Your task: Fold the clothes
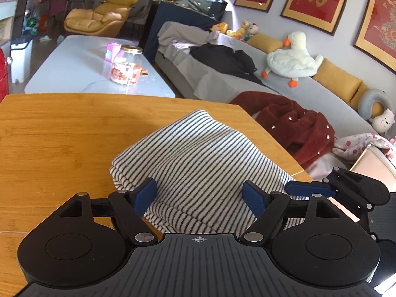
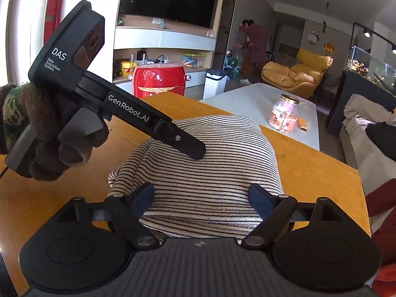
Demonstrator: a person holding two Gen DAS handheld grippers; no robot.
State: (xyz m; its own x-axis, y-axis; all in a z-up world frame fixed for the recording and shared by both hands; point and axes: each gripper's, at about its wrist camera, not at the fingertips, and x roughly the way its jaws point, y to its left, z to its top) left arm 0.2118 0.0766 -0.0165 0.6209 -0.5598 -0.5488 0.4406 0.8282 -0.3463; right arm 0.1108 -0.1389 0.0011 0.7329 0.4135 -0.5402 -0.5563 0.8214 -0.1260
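Your left gripper [image 1: 200, 196] stands wide open, its blue pads astride the near part of the folded striped garment [image 1: 198, 158] without pinching it. In the right wrist view, the left gripper [image 2: 198, 152] slants down from your gloved hand [image 2: 47, 136], its tip resting on top of the fold. Your right gripper [image 2: 201, 200] is likewise spread wide, one pad at each side of the garment's near edge, nothing clamped. In the left wrist view, one of its blue fingers [image 1: 309, 189] shows just beside the garment's right side, near the table's right edge.

The striped garment lies as a thick, rounded bundle on the wooden table [image 1: 54, 133], toward the right edge and the near side. The left half of the table is bare wood, as is the far strip up to the far edge.

Beyond the far edge stands a white coffee table [image 1: 74, 64] carrying a glass jar [image 1: 126, 65] with a gold lid; its contents are reddish, too blurred to name. A dark red garment [image 1: 292, 126] lies on the grey sofa [image 1: 321, 94] past the right edge.
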